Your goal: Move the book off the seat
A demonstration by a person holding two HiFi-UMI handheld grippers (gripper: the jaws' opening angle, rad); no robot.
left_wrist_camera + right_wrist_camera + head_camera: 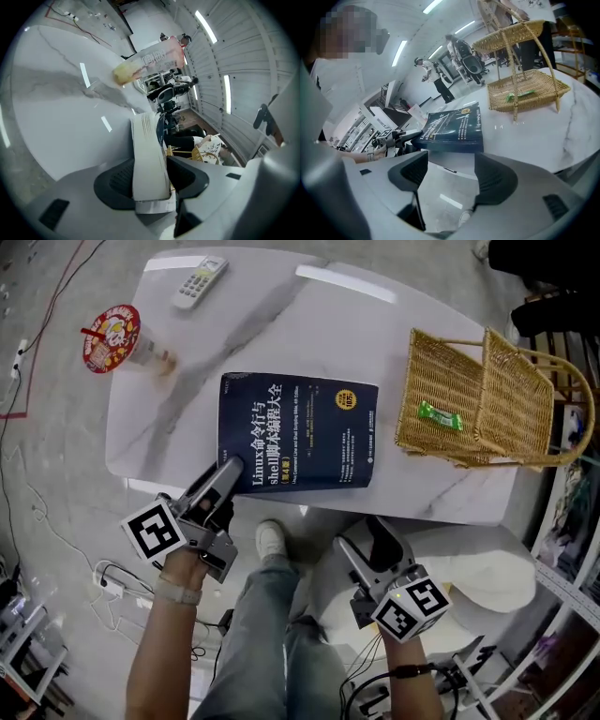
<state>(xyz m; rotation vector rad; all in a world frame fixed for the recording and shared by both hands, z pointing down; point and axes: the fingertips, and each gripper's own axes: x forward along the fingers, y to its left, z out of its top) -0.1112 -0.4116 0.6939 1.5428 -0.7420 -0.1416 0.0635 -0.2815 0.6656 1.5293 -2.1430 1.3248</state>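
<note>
The left gripper (229,472) has its jaws clenched on the near corner of the blue book (300,432), which seems to lie flat on the white table (375,334); the right gripper (364,542) hovers off the table's edge, jaws released, empty.

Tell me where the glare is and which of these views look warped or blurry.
Head view: sharp and evenly lit, with ceiling lights glaring as white bars on the marble table. Left gripper view: heavy fisheye with black corners, the book edge-on and crisp, the cup beyond it soft. Right gripper view: fisheye too, the table's edge bends, and there is a mosaic patch at top left.
</note>
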